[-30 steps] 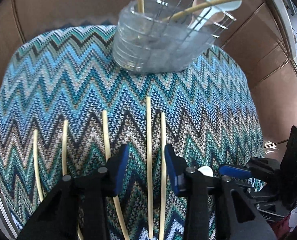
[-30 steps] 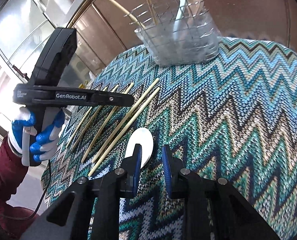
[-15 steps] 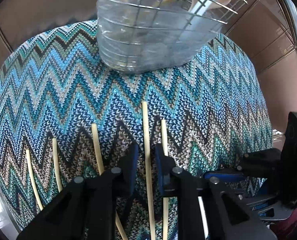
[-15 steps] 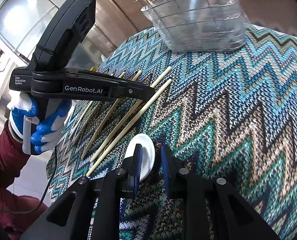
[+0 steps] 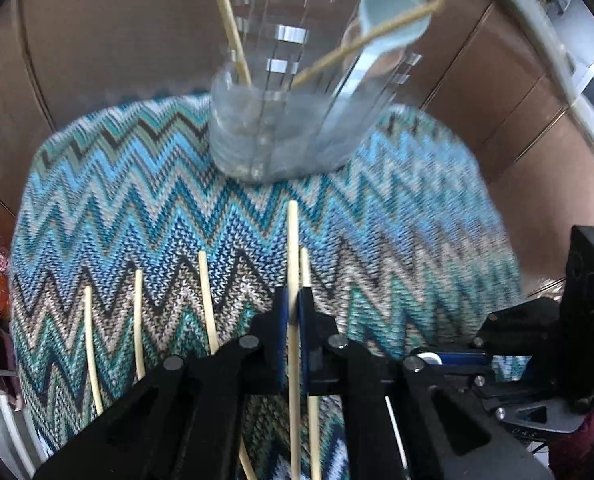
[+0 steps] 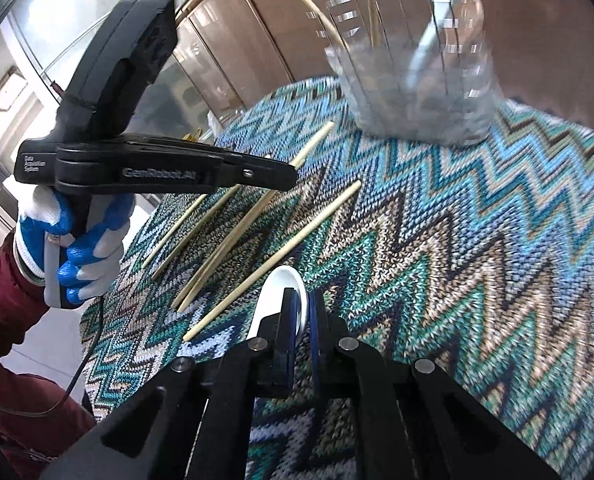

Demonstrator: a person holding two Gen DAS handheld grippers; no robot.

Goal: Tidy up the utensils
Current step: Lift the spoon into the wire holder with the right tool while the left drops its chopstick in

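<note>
Brown panelled wall [image 5: 109, 40] behind a zigzag-knit tablecloth [image 5: 397, 248]; bright glass doors [image 6: 25, 28] at one side.

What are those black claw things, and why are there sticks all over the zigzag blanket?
Those claws are grabbers that a person holds, one in each hand. Each has two fingers and a small camera looking along them, so each picture is what one grabber sees.

In the left camera's picture, the left grabber has squeezed a chopstick. Other chopsticks lie on the zigzag cloth.

In the right camera's picture, the right grabber has closed its fingers on the edge of a white spoon. You can also see the person's gloved hand holding the left grabber.

At the back stands a clear holder with a blue spoon and two chopsticks already inside. The person is tidying up.
</note>
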